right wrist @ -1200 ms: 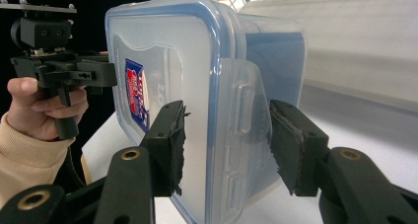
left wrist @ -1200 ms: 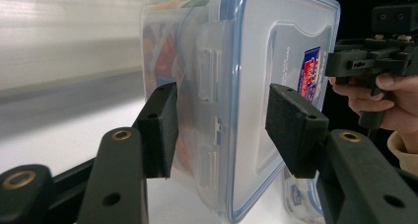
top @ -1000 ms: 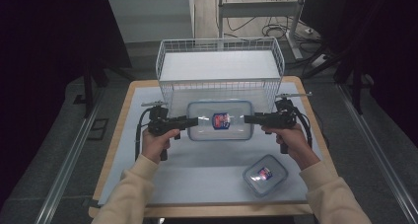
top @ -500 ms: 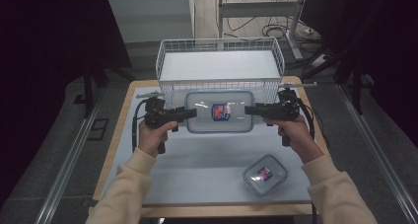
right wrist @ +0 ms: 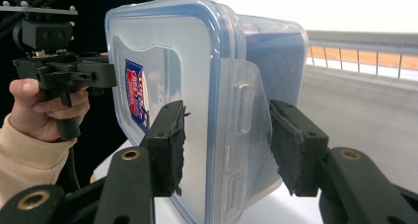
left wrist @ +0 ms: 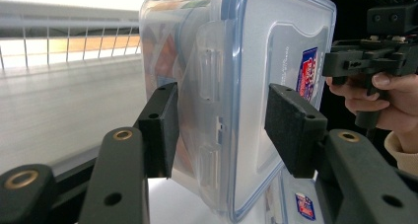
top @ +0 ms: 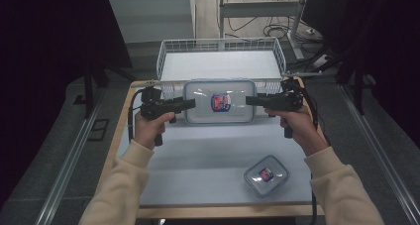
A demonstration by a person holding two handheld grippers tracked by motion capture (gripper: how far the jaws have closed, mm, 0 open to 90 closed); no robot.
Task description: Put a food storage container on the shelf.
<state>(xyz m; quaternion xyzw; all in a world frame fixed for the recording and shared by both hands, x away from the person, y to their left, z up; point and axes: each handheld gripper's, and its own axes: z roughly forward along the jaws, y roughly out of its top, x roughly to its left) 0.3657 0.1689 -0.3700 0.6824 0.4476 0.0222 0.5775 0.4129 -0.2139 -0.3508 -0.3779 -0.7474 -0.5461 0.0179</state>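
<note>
— Container (top: 220,101) status?
— Raised off counter (top: 208,155) since a second ago, now at wire basket (top: 221,61) rim. Left tongs (top: 190,103) and right tongs (top: 249,100) clamped on container ends. Next: basket placement, likely.

Lab: floor rails (top: 64,185), trailing cables (top: 257,29), dark curtains (top: 44,61).

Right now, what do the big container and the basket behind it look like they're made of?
Large container: apparently clear glossy plastic, since its walls show through and the blue-rimmed lid catches glare. Basket: seemingly white-coated metal wire, judging by its thin open grid walls; the coating type is unclear.
</note>
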